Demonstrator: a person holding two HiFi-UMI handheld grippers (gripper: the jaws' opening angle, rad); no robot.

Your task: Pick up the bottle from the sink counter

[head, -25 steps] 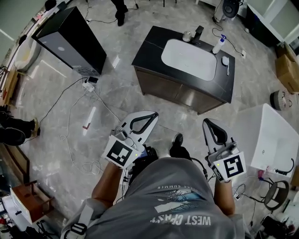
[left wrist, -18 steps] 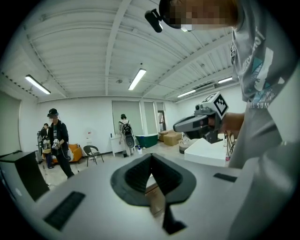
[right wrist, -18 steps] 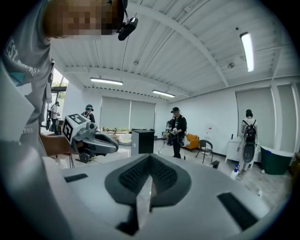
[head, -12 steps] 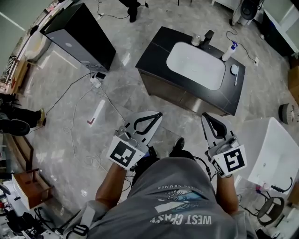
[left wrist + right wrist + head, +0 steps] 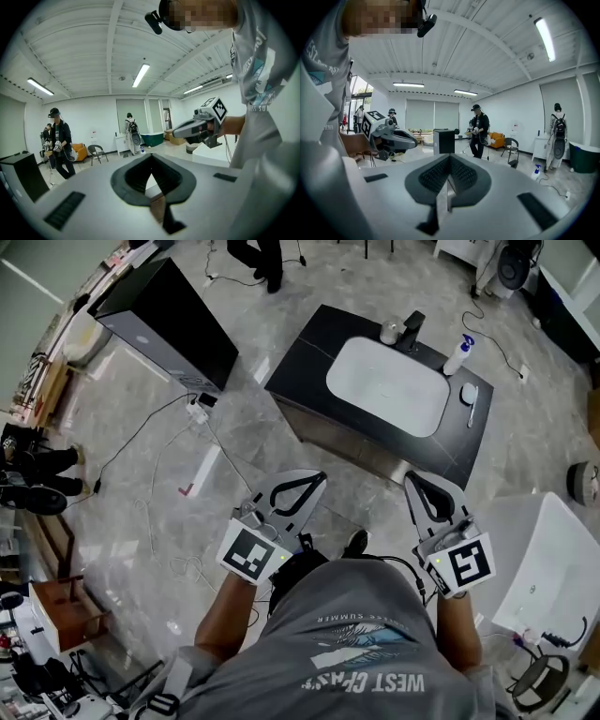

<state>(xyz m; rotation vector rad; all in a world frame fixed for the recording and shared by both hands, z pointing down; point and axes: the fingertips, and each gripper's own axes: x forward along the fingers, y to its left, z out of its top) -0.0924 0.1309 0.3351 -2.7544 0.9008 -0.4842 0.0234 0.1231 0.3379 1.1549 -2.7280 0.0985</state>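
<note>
Head view: left gripper, jaws together and empty, points toward 1 o'clock. Right gripper, jaws likewise together and empty, points toward 11 o'clock. Both are held well apart before the torso, with the forearms apparently bent and partly hidden.

bottle upright on sink counter, left gripper, right gripper

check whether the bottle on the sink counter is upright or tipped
Upright: the white, blue-capped spray bottle stands base-down on the black sink counter.

One bottle, one sink counter, one black cabinet.
</note>
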